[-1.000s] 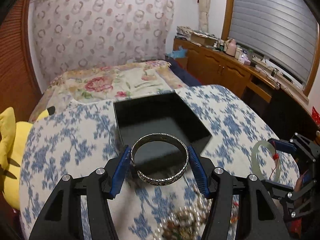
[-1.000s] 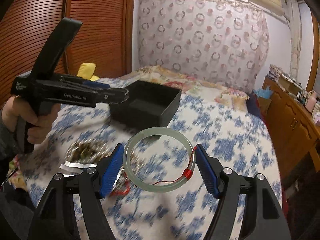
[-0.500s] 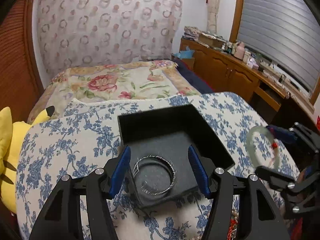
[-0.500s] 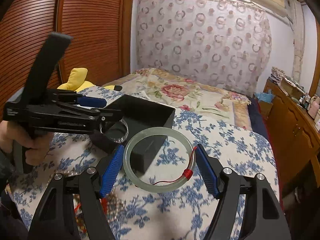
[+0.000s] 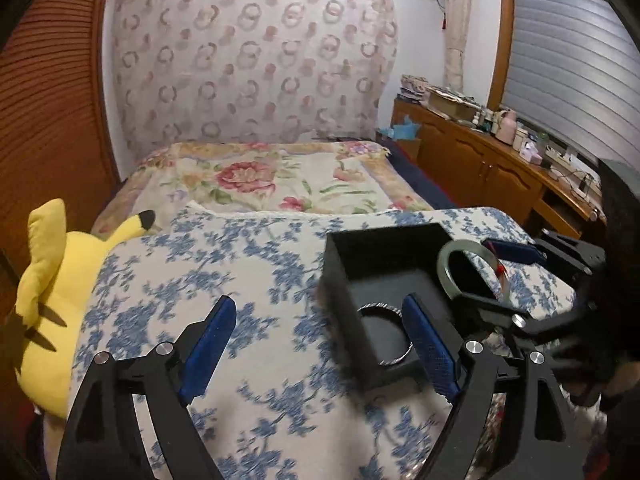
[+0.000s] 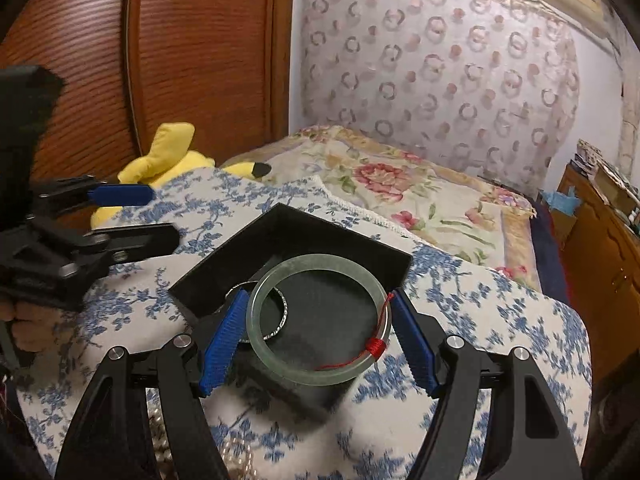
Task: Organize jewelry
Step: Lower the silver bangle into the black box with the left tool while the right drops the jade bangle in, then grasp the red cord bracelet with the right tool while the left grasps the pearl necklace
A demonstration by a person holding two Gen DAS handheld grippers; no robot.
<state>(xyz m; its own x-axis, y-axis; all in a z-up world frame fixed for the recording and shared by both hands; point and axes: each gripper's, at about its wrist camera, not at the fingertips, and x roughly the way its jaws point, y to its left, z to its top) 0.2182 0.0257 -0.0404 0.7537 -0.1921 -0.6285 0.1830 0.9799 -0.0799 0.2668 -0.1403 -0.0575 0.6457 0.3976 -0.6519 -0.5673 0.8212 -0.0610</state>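
Left gripper (image 5: 320, 344), lower centre of its own view, stands with jaws wide apart and nothing between them. One second ago it clamped the silver bangle (image 5: 384, 334); half a second ago that bangle already lay inside the black box (image 5: 340, 280), where it lies flat now on the box floor. The gripper has since swung left, so the box sits right of centre.

Right gripper (image 6: 316, 338) remains clamped on the jade bangle (image 6: 318, 316), red thread (image 6: 376, 346) tied at its right edge. The bangle now hangs over the box interior; earlier it was short of the box.

No legible writing in the current frames.

Only the right view shows beads (image 6: 236, 456) at the lower edge. Only the left view shows the wooden cabinet (image 5: 480, 164) at far right. A yellow plush toy (image 5: 52, 292) lies at left on the blue floral cover (image 5: 200, 264).
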